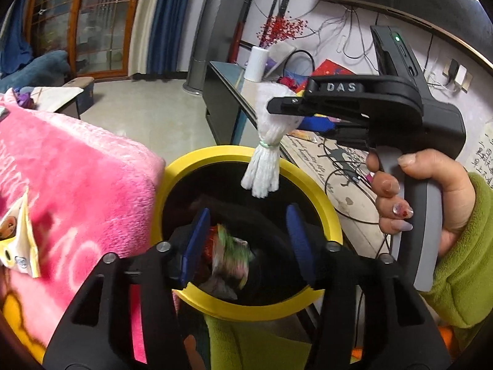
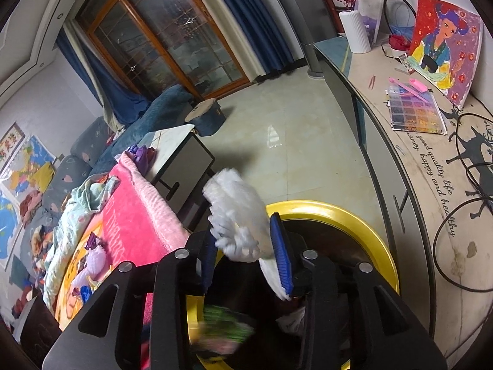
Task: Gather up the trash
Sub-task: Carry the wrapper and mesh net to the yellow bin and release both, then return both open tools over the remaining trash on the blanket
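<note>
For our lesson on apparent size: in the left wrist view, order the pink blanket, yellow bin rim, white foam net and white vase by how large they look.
1. pink blanket
2. yellow bin rim
3. white foam net, inflated by nearness
4. white vase, far off

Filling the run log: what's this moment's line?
left gripper: open, wrapper dropping | right gripper: white net | bin: below

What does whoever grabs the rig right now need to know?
Left hand-held gripper: open over the bin; a blurred wrapper lies below its jaws, in the bin mouth.
Right hand-held gripper: pads on the white bundle, which hangs over the bin.
Done: wrapper in, or going in.
Left: drop the bundle, then probably fetch the packet on the pink blanket.
</note>
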